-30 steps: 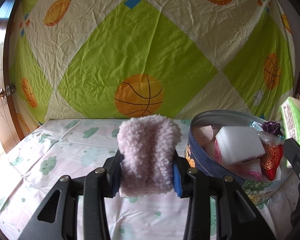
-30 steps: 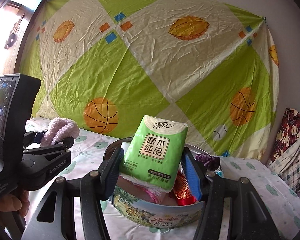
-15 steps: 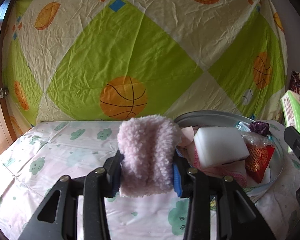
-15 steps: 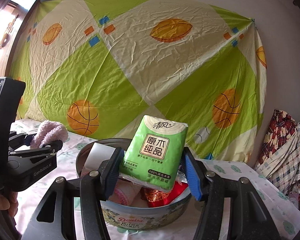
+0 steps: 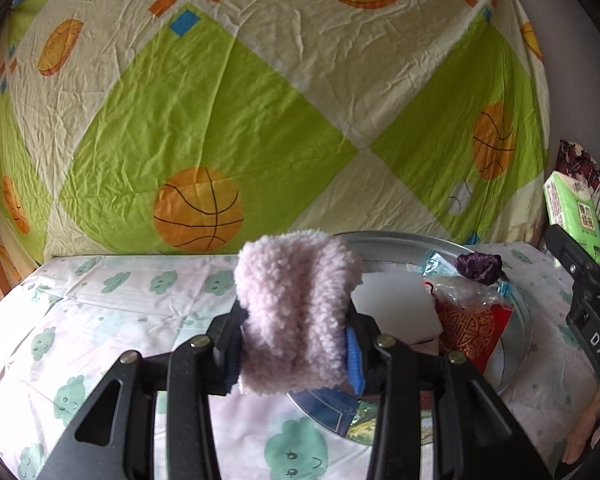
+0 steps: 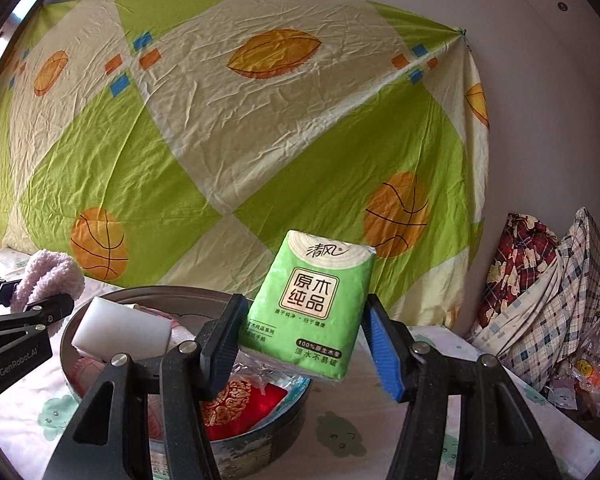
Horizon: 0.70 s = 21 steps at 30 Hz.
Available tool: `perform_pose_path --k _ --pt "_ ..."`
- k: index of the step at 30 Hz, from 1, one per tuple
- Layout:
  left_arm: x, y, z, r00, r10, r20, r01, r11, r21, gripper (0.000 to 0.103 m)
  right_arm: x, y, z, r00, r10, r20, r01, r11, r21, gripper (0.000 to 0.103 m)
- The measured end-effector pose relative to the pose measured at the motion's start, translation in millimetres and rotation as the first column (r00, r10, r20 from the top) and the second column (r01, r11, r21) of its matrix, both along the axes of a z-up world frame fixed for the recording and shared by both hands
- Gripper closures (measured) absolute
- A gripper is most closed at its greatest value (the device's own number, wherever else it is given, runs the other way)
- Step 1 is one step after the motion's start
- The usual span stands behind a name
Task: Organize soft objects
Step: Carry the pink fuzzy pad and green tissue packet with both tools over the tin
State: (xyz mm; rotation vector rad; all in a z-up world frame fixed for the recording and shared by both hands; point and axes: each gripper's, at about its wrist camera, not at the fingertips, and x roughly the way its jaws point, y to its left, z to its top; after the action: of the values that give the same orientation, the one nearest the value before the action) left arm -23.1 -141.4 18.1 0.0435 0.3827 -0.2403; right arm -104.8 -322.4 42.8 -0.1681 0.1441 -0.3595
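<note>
My left tool (image 5: 296,354) clamped on the pink fleece cloth (image 5: 296,316), round tin (image 5: 520,320) at its 2 o'clock, my right tool (image 6: 304,344) gripping the green tissue pack (image 6: 312,308) above the tin's rim

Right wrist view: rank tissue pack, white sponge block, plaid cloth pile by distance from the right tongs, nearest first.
1. tissue pack: clamped in the right tongs.
2. white sponge block: left, inside the tin.
3. plaid cloth pile: far right, by the wall.
</note>
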Motion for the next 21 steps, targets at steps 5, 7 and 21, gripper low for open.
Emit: perform_pose_path --k 5,7,21 --pt "1 -19 3 1.0 -0.031 0.003 0.031 1.0 -0.001 0.063 8 -10 1 1.0 -0.026 0.005 0.026 1.0 -0.007 0.042" --pt "3 -26 5 0.999 -0.039 0.002 0.039 0.999 -0.009 0.063 12 -14 1 0.999 -0.038 0.007 0.038 0.999 -0.015 0.042" --pt "23 -52 8 0.998 -0.062 -0.028 0.06 0.997 -0.045 0.063 50 -25 6 0.999 -0.044 -0.007 0.044 0.998 -0.038 0.042"
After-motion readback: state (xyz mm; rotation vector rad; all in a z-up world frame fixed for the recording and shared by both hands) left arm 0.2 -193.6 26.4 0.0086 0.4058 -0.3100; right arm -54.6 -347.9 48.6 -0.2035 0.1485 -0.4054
